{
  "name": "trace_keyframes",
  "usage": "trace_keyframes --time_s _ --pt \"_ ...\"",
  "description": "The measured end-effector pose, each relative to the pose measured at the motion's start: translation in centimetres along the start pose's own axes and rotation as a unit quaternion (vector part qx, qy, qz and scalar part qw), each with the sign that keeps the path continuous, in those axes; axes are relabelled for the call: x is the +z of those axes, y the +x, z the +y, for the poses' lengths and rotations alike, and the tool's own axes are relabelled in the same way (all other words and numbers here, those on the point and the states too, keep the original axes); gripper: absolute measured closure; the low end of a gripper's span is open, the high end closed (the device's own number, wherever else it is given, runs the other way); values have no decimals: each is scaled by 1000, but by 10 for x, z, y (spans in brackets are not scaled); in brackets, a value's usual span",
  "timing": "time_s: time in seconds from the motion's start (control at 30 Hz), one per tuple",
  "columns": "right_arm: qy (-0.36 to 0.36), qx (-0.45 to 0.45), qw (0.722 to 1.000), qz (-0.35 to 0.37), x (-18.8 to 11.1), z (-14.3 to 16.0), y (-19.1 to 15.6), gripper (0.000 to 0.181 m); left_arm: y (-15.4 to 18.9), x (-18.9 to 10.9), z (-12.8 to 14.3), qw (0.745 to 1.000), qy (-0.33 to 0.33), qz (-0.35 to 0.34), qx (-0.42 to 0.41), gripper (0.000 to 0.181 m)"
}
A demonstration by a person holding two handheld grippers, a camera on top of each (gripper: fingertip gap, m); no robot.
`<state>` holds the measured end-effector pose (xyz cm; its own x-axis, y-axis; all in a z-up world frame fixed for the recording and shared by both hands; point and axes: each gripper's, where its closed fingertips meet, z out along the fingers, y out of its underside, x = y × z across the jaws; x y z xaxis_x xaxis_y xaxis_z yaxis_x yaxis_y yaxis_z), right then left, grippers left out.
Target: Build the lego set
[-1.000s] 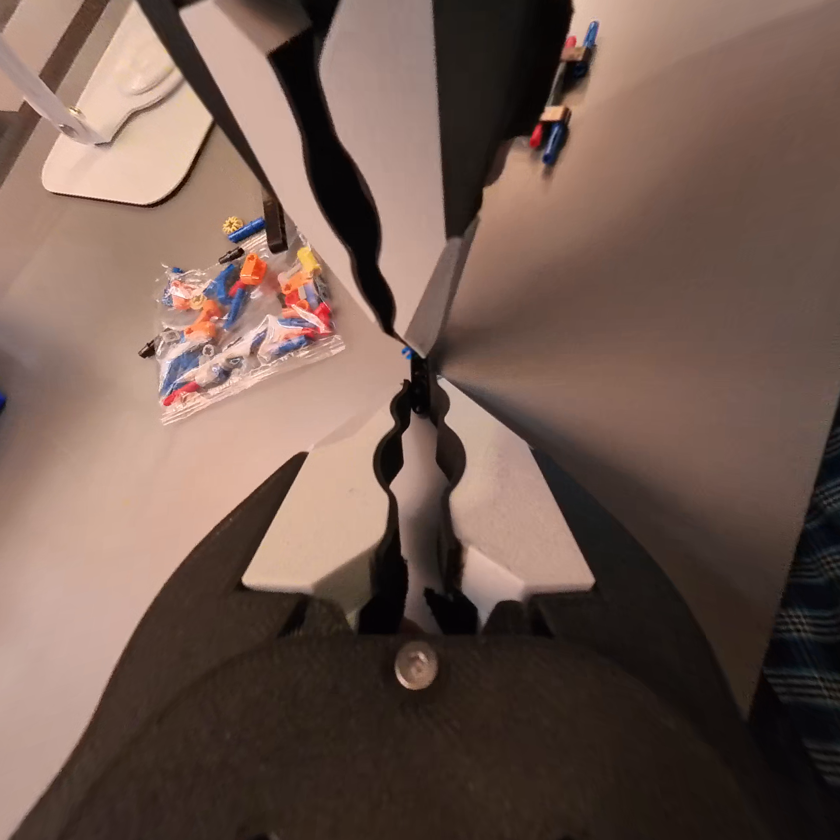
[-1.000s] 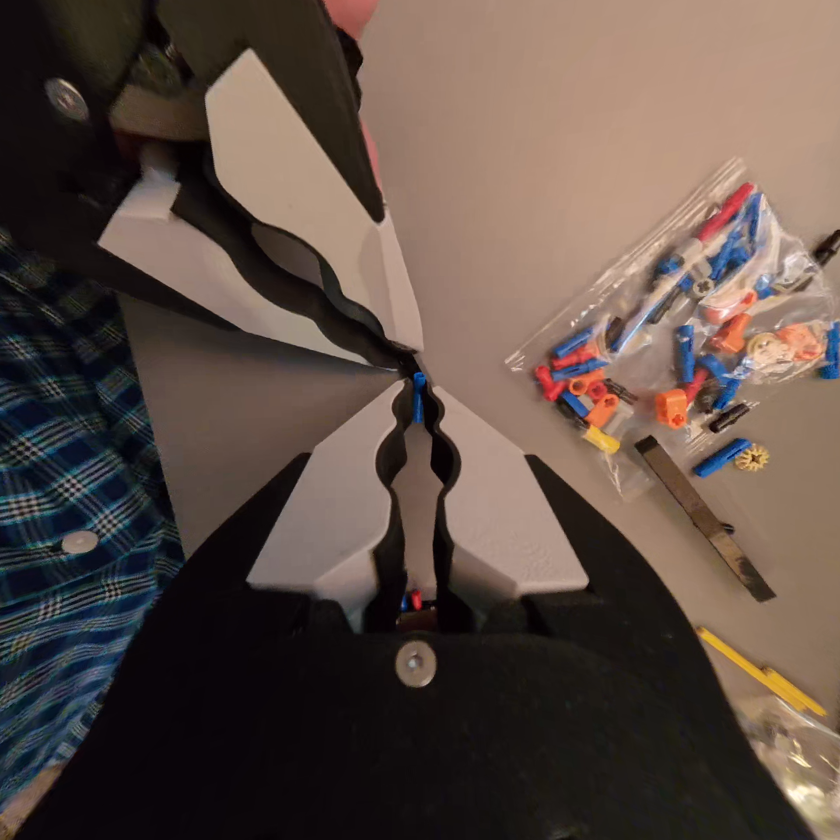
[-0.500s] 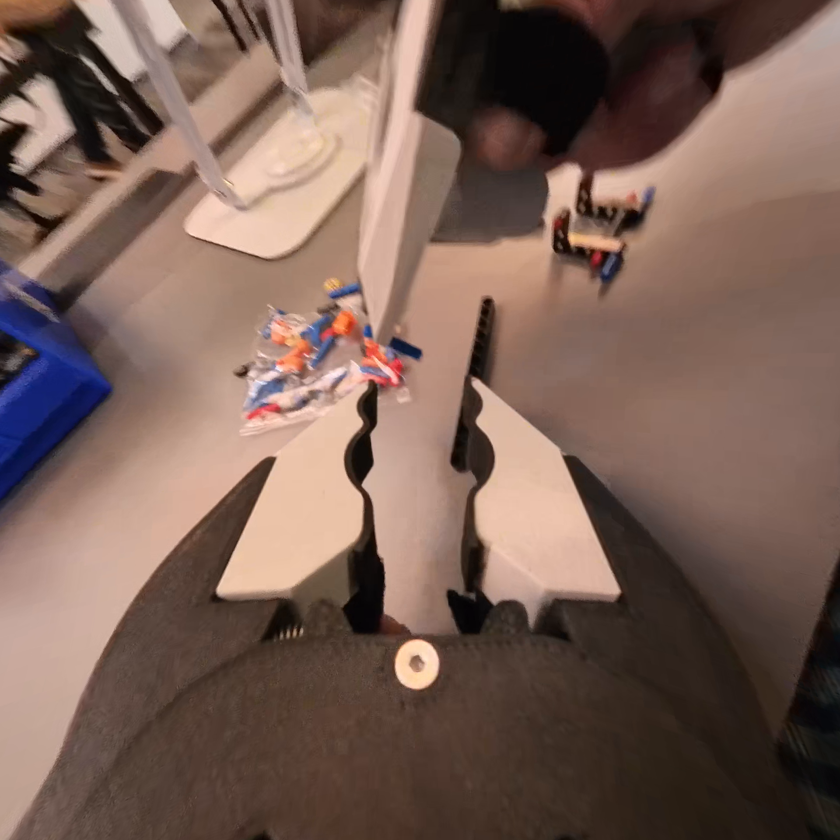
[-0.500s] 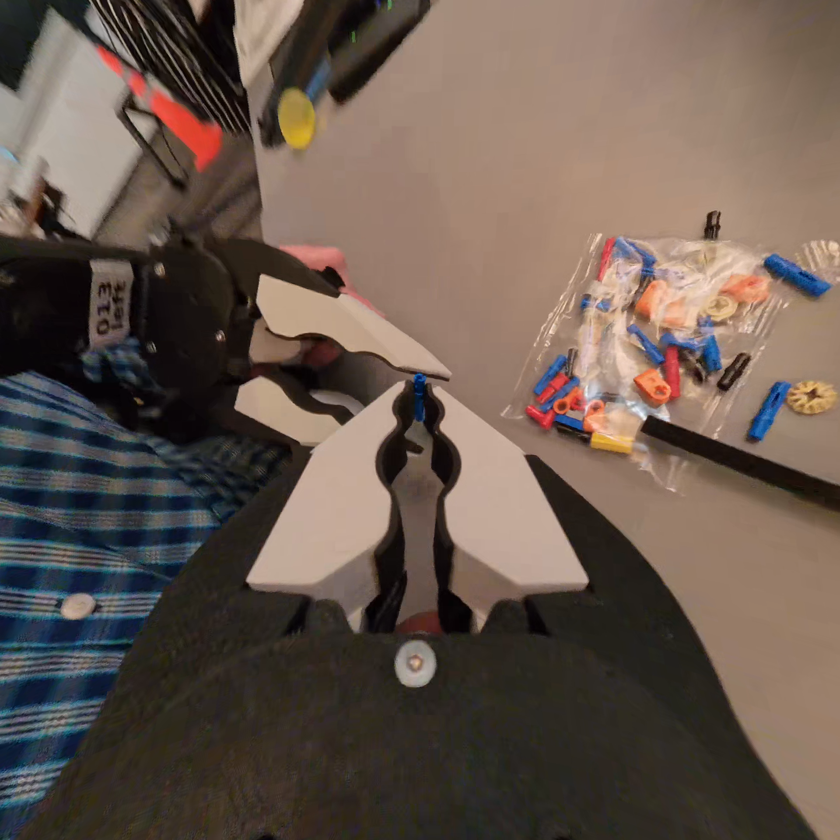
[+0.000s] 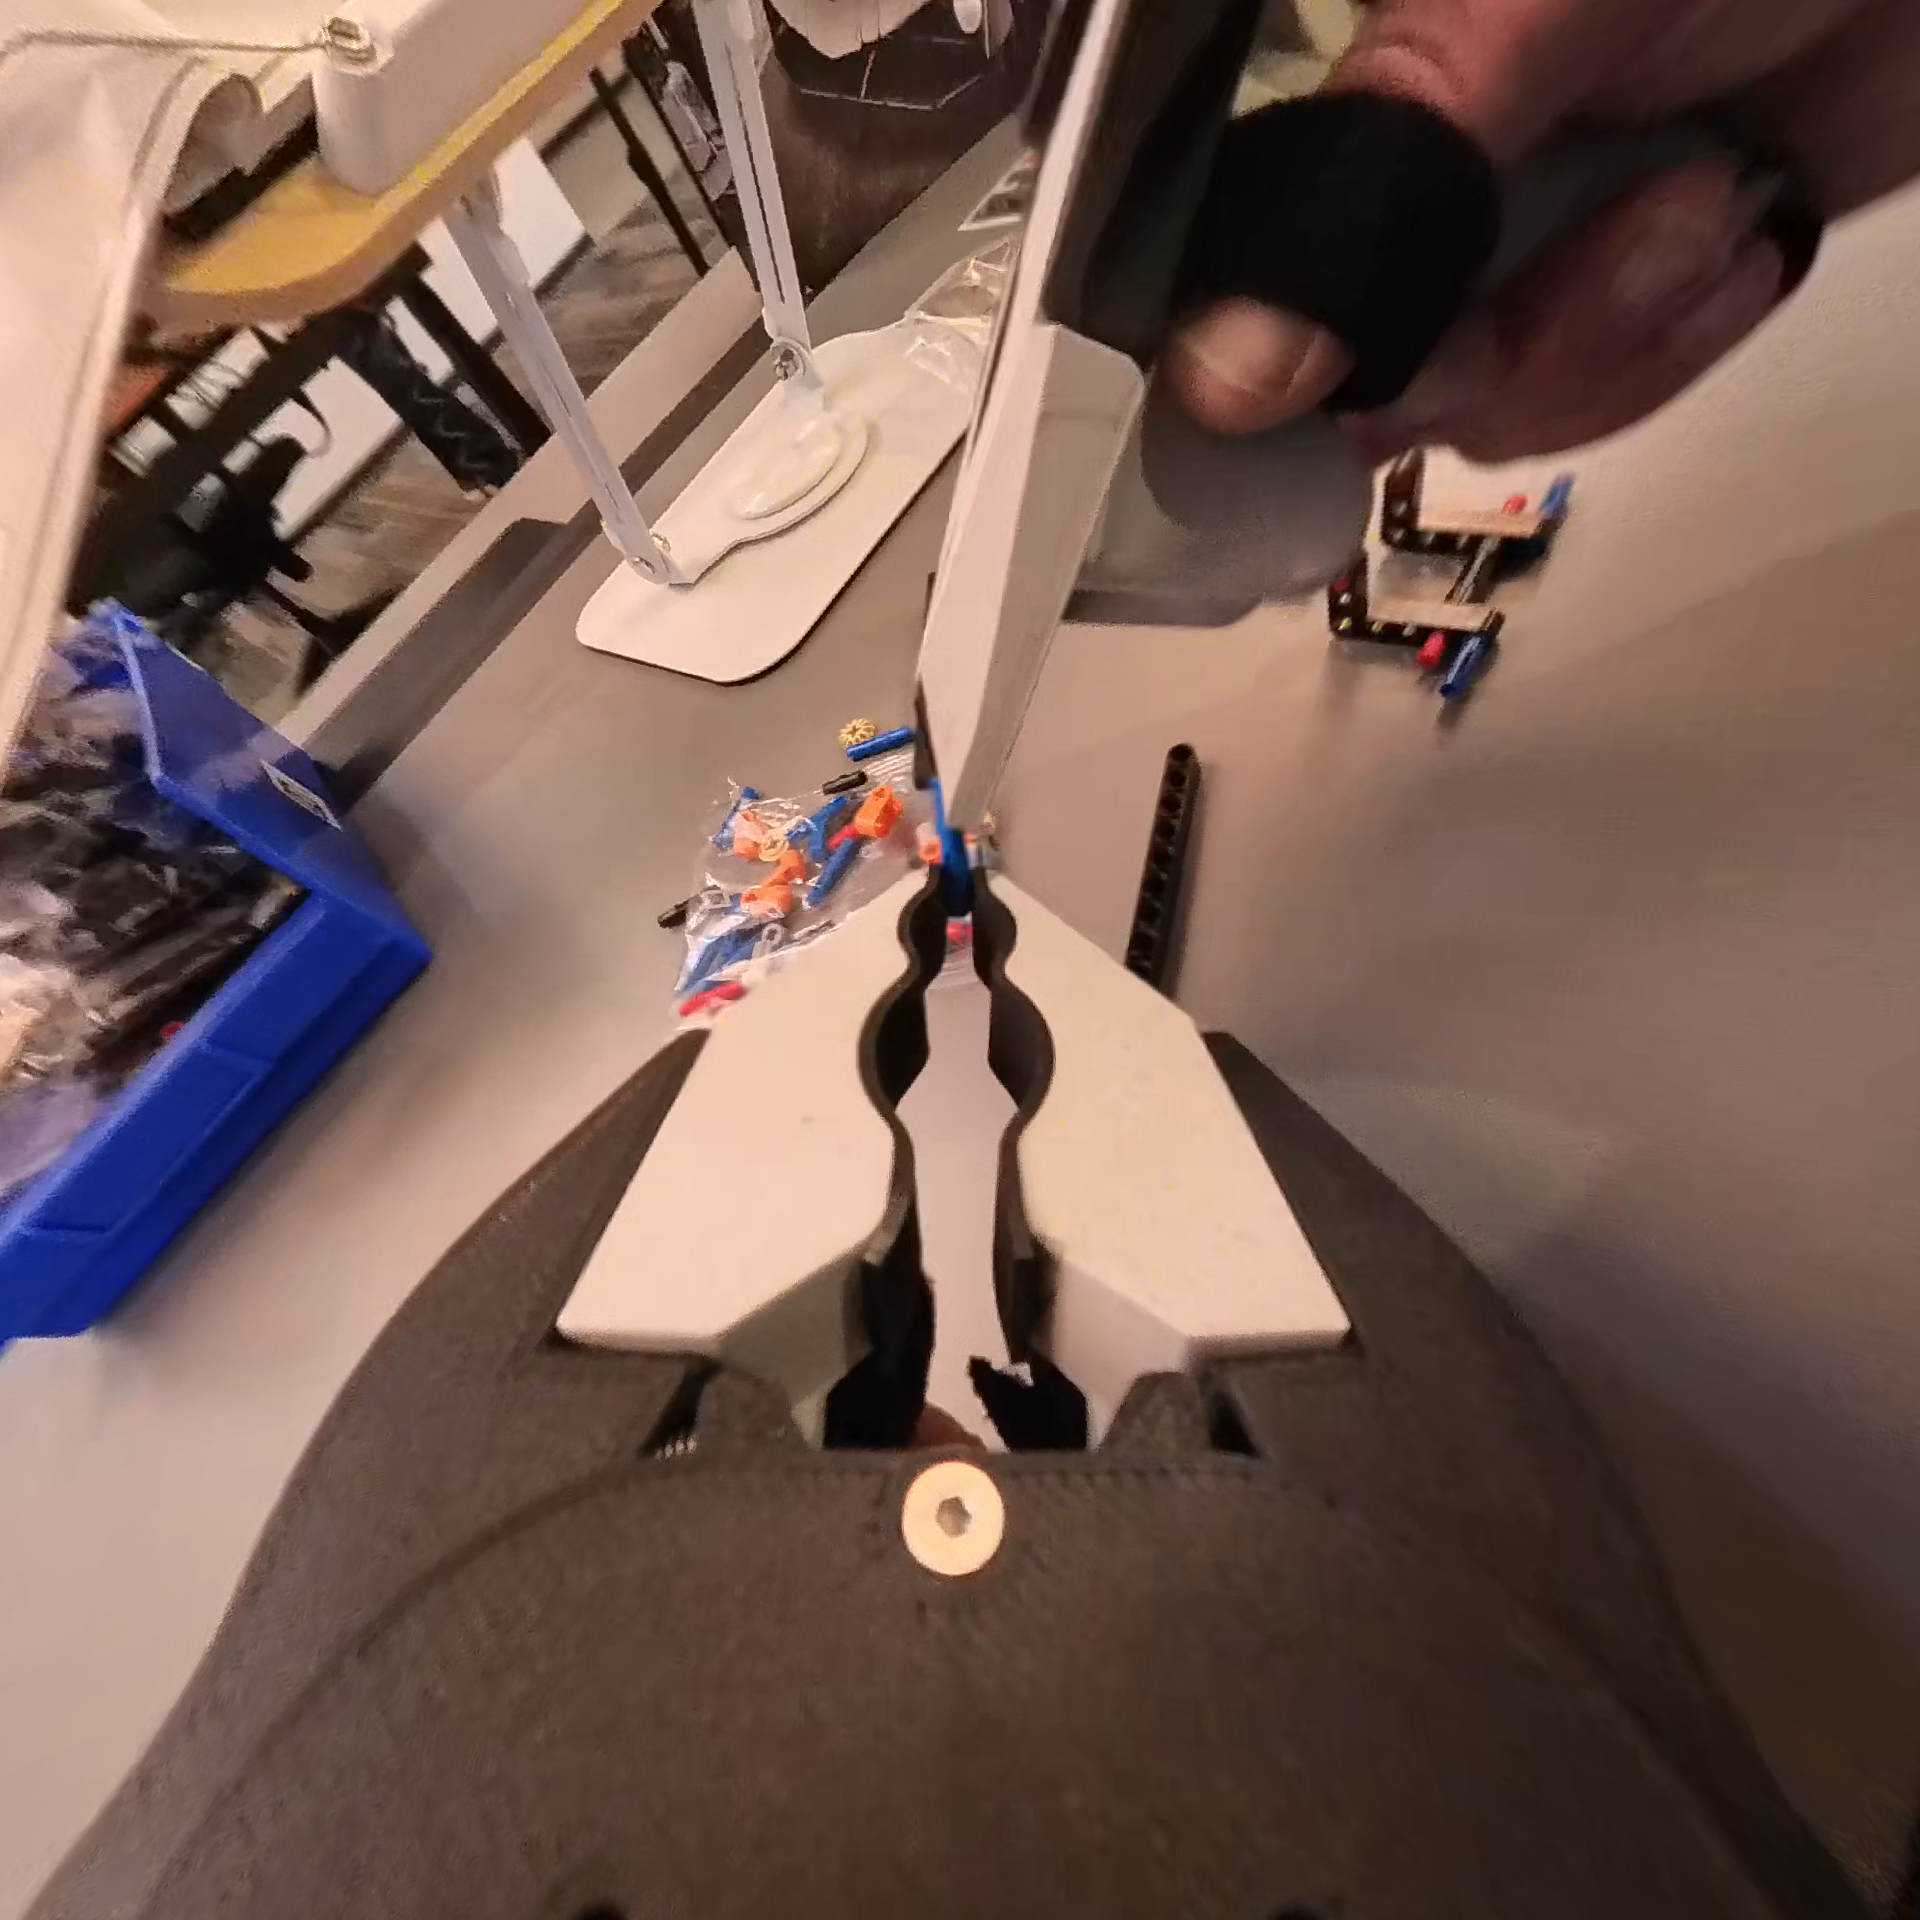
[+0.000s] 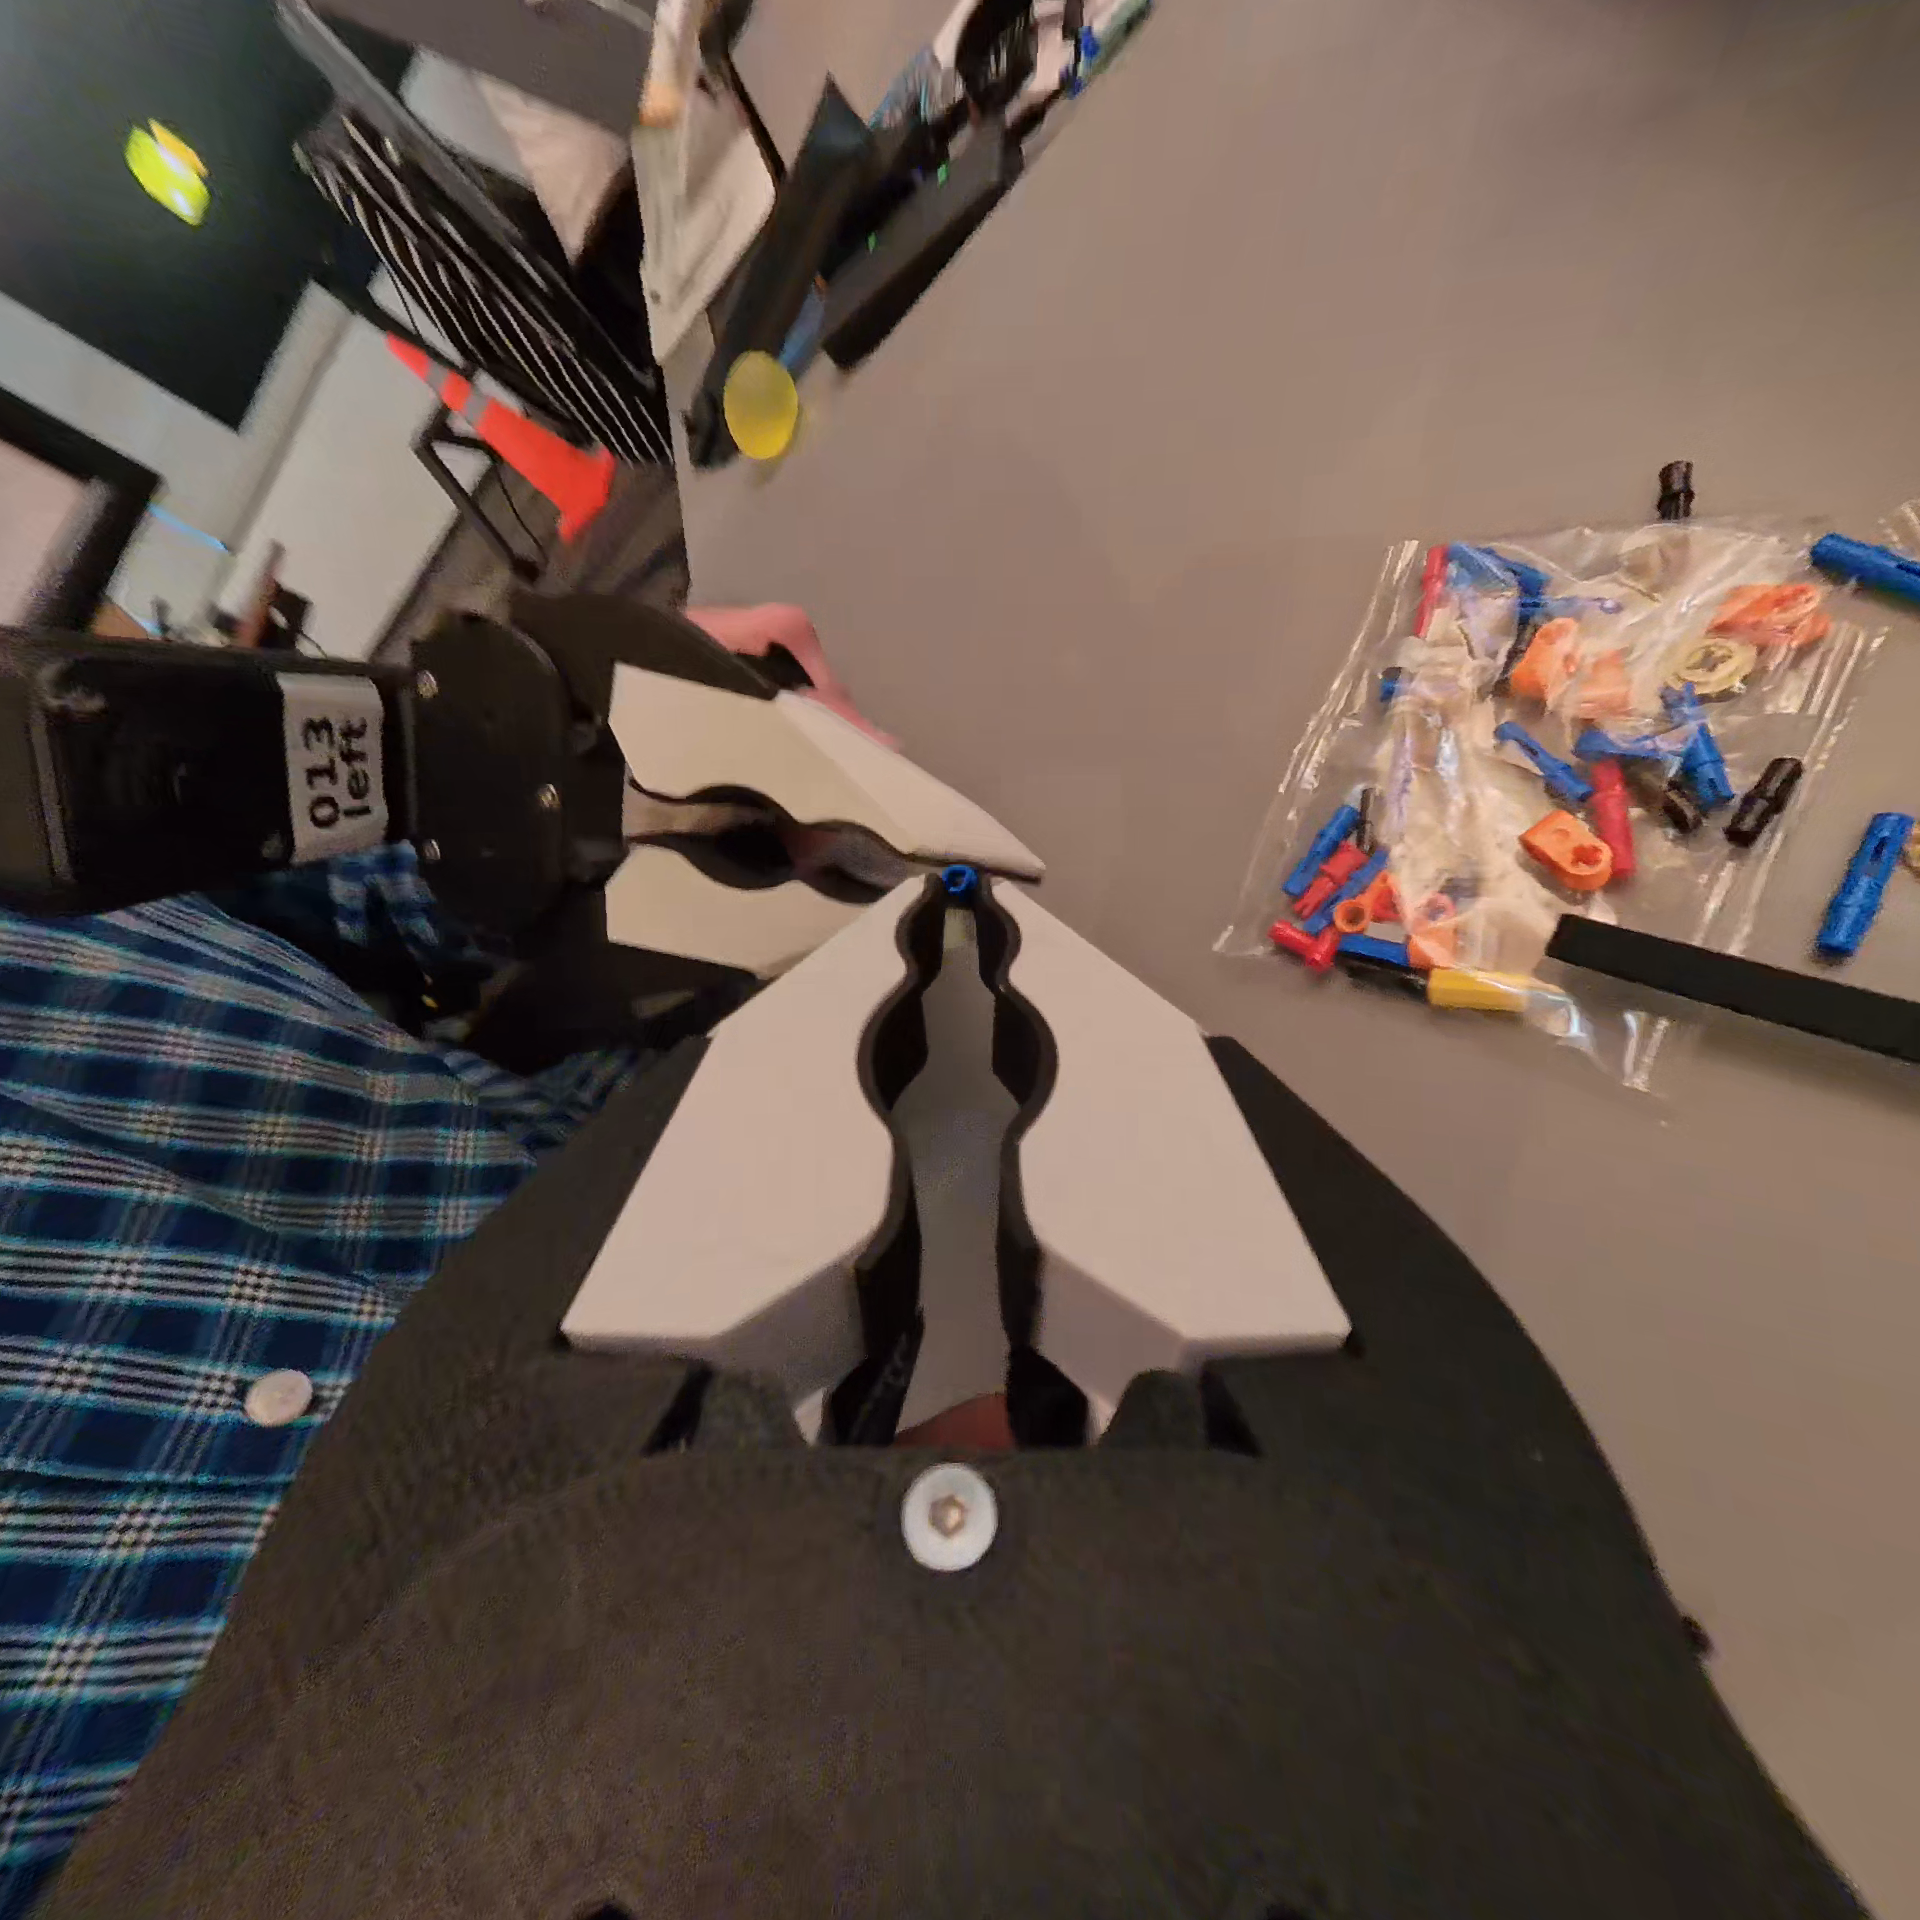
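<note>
A small blue pin (image 5: 948, 868) (image 6: 956, 881) is held above the grey table. My right gripper (image 6: 956, 889) is shut on it; in the left wrist view this gripper (image 5: 951, 821) comes down from above. My left gripper (image 5: 954, 894) has closed to a narrow gap around the same pin, tip to tip with the right. It also shows in the right wrist view (image 6: 1023, 871). A clear bag of blue, orange and red parts (image 5: 790, 883) (image 6: 1558, 790) lies on the table. A long black beam (image 5: 1169, 862) (image 6: 1745, 987) lies beside it.
A partly built black and tan assembly (image 5: 1444, 582) stands at the far right. A blue bin (image 5: 208, 1039) sits at the left, a white lamp base (image 5: 769, 540) behind the bag. Loose blue pins (image 6: 1860, 883) and a yellow gear (image 5: 858, 730) lie near the bag. My two grippers' fingertips are within a few centimetres of each other. Left tips and right tips are each some 15 cm from the yellow gear (image 5: 858, 730).
My left gripper opened half a second ago and has now closed around the blue pin. Both grippers tilted up from looking down at the table. The right stayed shut on the pin.
</note>
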<state>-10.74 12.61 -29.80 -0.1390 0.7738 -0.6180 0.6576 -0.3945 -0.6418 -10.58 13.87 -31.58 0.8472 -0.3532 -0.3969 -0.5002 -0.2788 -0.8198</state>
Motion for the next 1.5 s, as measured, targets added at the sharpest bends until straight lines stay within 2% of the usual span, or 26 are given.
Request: trace_keyframes --time_s 0.03,0.13,0.2,0.27,0.5,0.9,1.13,1.23,1.3,1.37,1.43,1.5 --pt "-14 -14 1000 12 -1 2 2 175 0 0 0 1000 -1 -4 26 180" --pt "-53 -42 997 23 0 6 0 170 4 1 0 996 -7 -10 86 180" --pt "-93 -65 992 46 1 13 4 172 5 1 0 996 -13 -11 89 180" --pt "-99 -62 992 40 2 12 2 179 0 0 -1 996 -12 -25 85 180" --pt "-68 -18 997 12 5 12 0 179 0 1 2 994 -15 -25 102 180" --pt "-28 59 998 7 10 10 4 176 0 2 8 992 -27 -40 114 180" --pt "-10 66 998 11 9 11 4 179 1 4 7 992 -29 -45 115 175" --pt "-49 21 998 44 7 17 8 179 8 3 12 996 -38 -2 83 171" --pt "-99 -40 990 95 2 24 19 180 16 1 30 994 -83 59 36 147" --pt "-149 -81 979 115 1 32 22 180 26 -2 45 987 -110 116 -14 138" --pt "-190 -114 967 126 4 39 25 180 30 -2 54 983 -120 136 -28 142" --pt "-221 -141 955 141 7 43 30 180 35 -1 52 981 -114 152 -45 154"
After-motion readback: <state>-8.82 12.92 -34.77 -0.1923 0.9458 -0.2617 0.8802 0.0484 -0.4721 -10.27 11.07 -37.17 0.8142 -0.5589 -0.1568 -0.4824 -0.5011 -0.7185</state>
